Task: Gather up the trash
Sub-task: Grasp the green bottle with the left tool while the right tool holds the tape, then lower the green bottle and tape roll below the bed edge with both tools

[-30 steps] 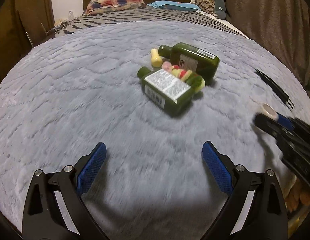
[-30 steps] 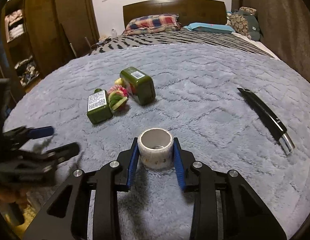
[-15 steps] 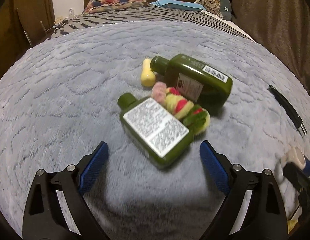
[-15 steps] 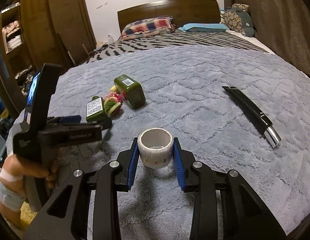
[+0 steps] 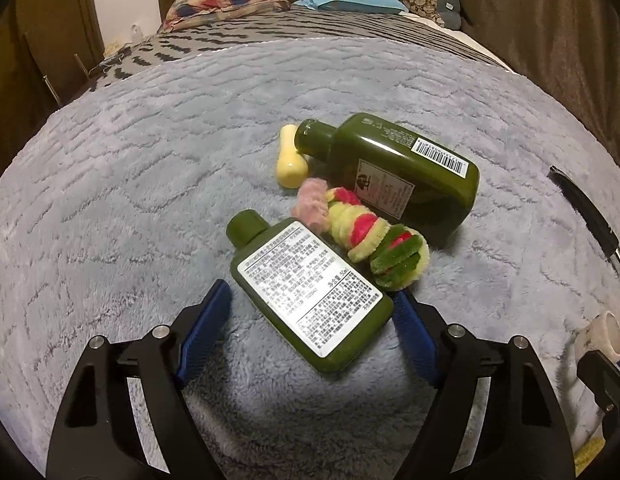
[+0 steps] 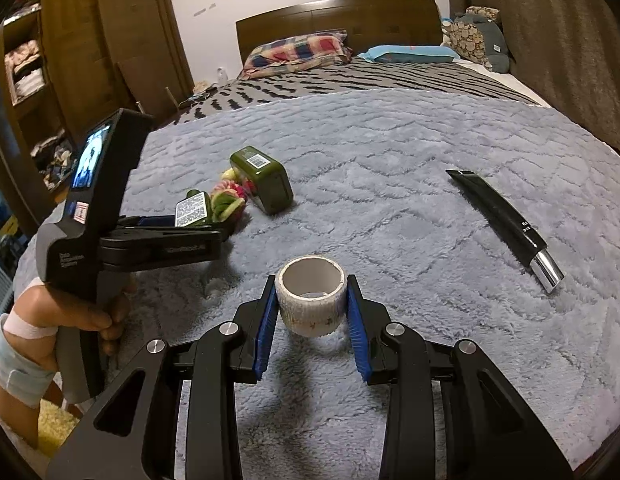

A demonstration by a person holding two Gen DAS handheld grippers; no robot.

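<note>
L wrist view: left gripper (image 5: 311, 312) has closed in on the near bottle (image 5: 306, 292) since a sec ago, when the bottles lay well ahead on the blanket (image 5: 130, 184). Now the bottle's lower half sits between the blue pads. Jaws have just been narrowing, but still roughly three-quarters open; a gap shows on the left pad side, right pad looks at or just beside the bottle edge, contact can't be confirmed. Not gripped yet. Bottle lies flat, label up, cap pointing away. Touching its right side: pipe-cleaner bundle (image 5: 369, 240), w/ far bottle (image 5: 393, 172) behind it and a small cream piece (image 5: 290, 158) by that bottle's cap. Black tube (image 5: 585, 216) well apart at right edge.

R wrist view: right gripper (image 6: 311, 308) unchanged, jaws nearly closed and clamped on the tape roll (image 6: 311, 300), held upright just above the blanket (image 6: 389, 200). Person's hand (image 6: 90, 316) holds the left unit, whose fingers reach to the near bottle (image 6: 194, 210). Black tube (image 6: 505, 224) lies apart on the right, untouched.

Meaning: tape roll already secured; near bottle is the pickup in hand. Judged next: finish squeezing, lift. Risk: the bundle leaning on the bottle may drag along or snag the right pad. No bin in view.
</note>
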